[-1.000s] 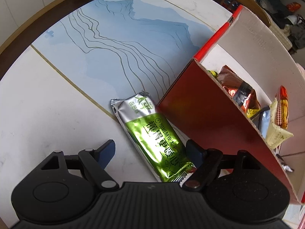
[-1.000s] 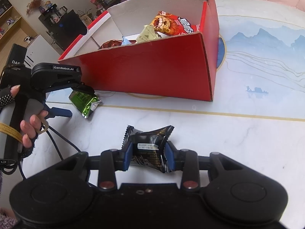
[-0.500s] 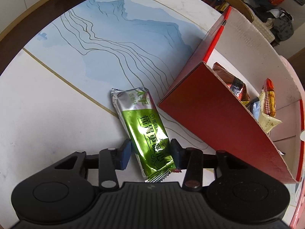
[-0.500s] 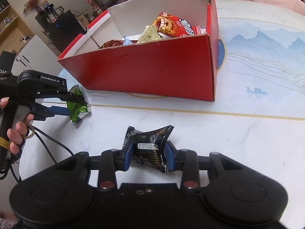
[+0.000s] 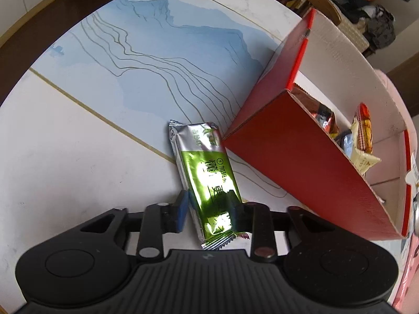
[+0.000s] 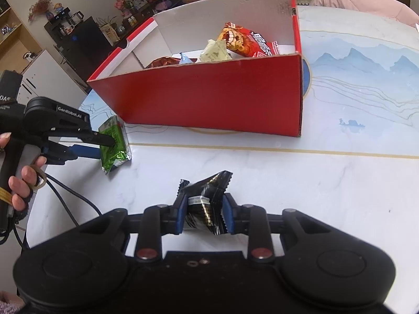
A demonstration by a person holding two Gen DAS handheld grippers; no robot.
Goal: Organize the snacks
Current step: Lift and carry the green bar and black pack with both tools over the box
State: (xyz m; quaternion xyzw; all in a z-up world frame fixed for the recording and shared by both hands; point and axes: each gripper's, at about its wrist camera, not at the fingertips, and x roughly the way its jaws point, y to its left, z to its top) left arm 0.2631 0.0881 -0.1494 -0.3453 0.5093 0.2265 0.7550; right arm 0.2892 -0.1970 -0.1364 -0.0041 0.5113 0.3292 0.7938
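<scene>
Left wrist, left tool (image 5: 209, 209) clamps green bar (image 5: 207, 172), right tool (image 6: 204, 216) pinches black packet (image 6: 205, 201), print unreadable.

Both grippers are matte black plastic with blue pads on the jaws. The left gripper (image 5: 208, 208) has silver pivot screws, the right gripper (image 6: 204, 216) red ones. White "GenRobot.AI" lettering marks the left unit; bare fingers (image 6: 25, 180) and a black cable (image 6: 76, 198) show.

The left tongs (image 6: 104, 145) carry "GenRobot.AI" in white on their black housing, above letters that look like "DAS" at the frame edge. The green bar (image 5: 209, 172) bears Chinese print, partly washed out by glare. The red bag (image 6: 246, 41) has white characters, too small to read.
</scene>
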